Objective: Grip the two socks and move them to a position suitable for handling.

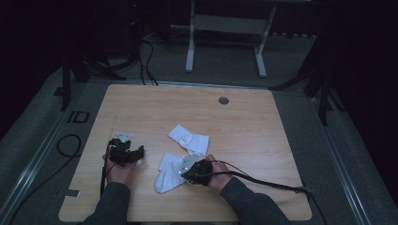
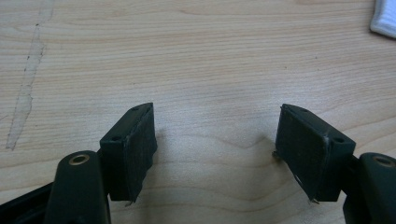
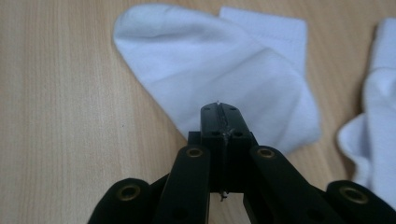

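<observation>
- On the counter [image 1: 141,108] in front of me, two white socks lay near the middle: the near sock [image 1: 168,173] just by my right hand, the far sock [image 1: 189,139] a little beyond it and toward the right.
- My right hand-held gripper [image 1: 187,169] sat at the near sock's right edge, with its grey plate over the cloth in the high view. Its jaws were pressed fully together.
- In the right gripper view, the tip of that hand-held gripper [image 3: 220,122] lay over the sock's [image 3: 219,70] lower edge. Whether a fold of cloth was pinched between the pads I could not tell; no cloth showed in the seam.
- From that tip the near sock stretched straight ahead, its rounded toe away to the upper left and its ribbed cuff to the upper right. In the high view its long axis ran from near-left to far-right.
- My left hand-held gripper [image 1: 127,152] stood well apart to the left of the sock. In the left gripper view its pads [image 2: 135,149] were spread wide over bare wood and held nothing; a corner of a sock [image 2: 385,21] showed far off.
- My right hand was plainly the nearer one, so I judged any pull or lift on the near sock would fall to it.
</observation>
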A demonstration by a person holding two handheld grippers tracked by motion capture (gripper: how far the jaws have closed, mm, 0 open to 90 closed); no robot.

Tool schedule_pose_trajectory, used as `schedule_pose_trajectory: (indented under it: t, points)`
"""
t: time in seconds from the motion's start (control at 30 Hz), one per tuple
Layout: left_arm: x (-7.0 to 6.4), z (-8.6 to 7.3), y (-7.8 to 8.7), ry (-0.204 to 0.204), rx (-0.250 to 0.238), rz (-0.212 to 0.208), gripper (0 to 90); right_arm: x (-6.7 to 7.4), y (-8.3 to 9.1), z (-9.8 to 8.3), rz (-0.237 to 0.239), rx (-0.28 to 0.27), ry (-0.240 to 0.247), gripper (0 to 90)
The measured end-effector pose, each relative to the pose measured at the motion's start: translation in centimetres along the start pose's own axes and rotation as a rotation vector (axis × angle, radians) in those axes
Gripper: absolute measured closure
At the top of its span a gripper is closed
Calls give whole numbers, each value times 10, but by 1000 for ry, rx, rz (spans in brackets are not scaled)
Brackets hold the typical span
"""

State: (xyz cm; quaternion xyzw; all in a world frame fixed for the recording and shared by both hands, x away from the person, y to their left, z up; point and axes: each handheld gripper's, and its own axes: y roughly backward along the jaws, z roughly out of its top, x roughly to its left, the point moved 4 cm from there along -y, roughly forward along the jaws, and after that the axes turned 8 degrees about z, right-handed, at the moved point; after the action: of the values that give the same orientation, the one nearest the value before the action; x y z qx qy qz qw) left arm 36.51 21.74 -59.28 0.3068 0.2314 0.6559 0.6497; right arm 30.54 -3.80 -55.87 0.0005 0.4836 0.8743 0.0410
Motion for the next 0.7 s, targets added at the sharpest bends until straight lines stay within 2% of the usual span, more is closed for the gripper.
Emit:
schedule_pose_trajectory:
  t: [0.1, 0.17, 0.23, 0.43, 0.47, 0.5, 0.63, 0.7]
  points:
    - [-1, 0, 0, 0, -1, -2, 289, -1, -7, -1, -8, 31, 3, 890]
    - [-1, 0, 0, -4, -1, -4, 289, -6, -12, -7, 5, 41, -32, 892]
    - [-1, 0, 0, -4, -1, -4, 289, -10, -10, -11, 8, 31, -52, 892]
    - [-2, 0, 0, -6, 0, -6, 289, -15, 0, -24, -20, 66, -81, 890]
    - [-2, 0, 0, -6, 0, -7, 288, -17, 4, -28, -49, 87, -86, 882]
    - [-2, 0, 0, -5, -1, -6, 289, -17, 6, -28, -52, 88, -95, 882]
    - [-3, 0, 0, -6, -3, -8, 289, -8, 16, -18, -50, 54, -64, 860]
    - [-3, 0, 0, -6, -4, -8, 289, -1, 19, -6, -33, 38, -37, 833]
